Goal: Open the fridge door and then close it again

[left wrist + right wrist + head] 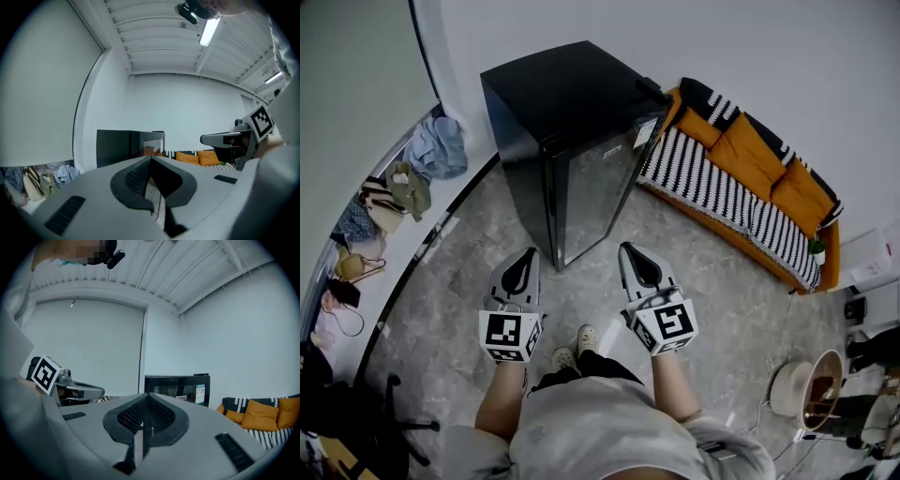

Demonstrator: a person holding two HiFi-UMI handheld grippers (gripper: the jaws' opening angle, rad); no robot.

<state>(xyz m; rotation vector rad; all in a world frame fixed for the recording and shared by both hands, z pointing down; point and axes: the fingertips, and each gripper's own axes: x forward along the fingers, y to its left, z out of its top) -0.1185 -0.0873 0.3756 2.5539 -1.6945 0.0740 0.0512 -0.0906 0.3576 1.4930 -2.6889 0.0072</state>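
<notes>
**A:** Where's the fridge?

**B:** The fridge stands on the floor by the wall. It is ahead of both grippers and well apart from them, with a sofa just beside it. Its door is shut.

**A:** And the grippers?

**B:** The left gripper and the right gripper each have their jaws together with nothing between them.

**A:** How will the door handle?

**B:** I'd judge it stiff and glossy, probably glass-fronted, so the flat face would be slippery. The seal likely resists at first, then the door swings lightly.

**A:** Where should it be gripped?

**B:** On the vertical edge away from the hinge. I can't make out a handle, or which side hinges. The jaws would have to part first. It's a small fridge, so a hard tug might drag the whole thing.
</notes>
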